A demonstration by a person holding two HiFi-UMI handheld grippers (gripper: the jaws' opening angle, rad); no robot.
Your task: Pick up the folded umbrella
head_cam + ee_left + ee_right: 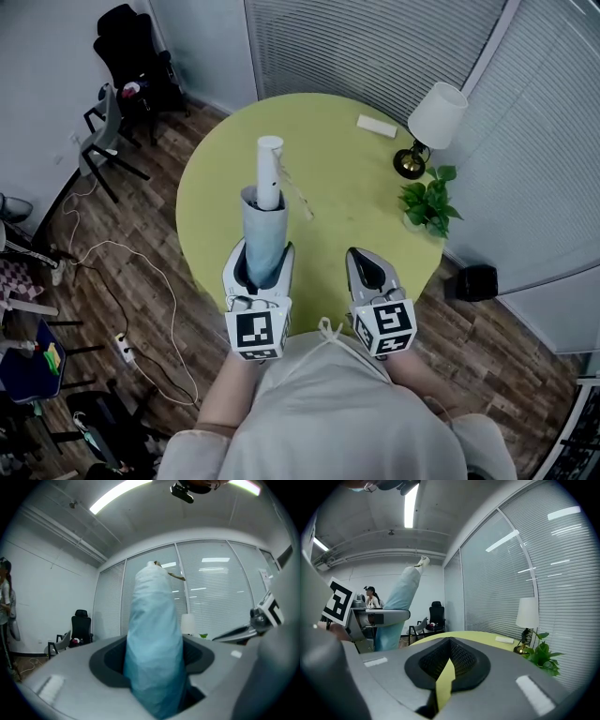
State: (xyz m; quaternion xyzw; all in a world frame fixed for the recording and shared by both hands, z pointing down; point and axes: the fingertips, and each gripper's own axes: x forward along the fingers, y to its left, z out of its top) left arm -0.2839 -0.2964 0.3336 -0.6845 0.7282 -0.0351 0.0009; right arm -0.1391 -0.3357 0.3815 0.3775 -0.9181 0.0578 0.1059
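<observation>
Umbrella, folded, pale-blue fabric with white handle (264,232): upright, clamped in left tongs (262,262), over round yellow-green tabletop (347,187) near its 7 o'clock edge. Right tongs (367,267), at umbrella's 3 o'clock: closed, empty.

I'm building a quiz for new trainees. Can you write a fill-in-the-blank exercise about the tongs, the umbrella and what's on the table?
1. The left tongs grip the umbrella, whose white handle points ____.
2. The right tongs hold ____.
3. Beside the lamp stands a green ____.

Missing words: up; nothing; plant
</observation>
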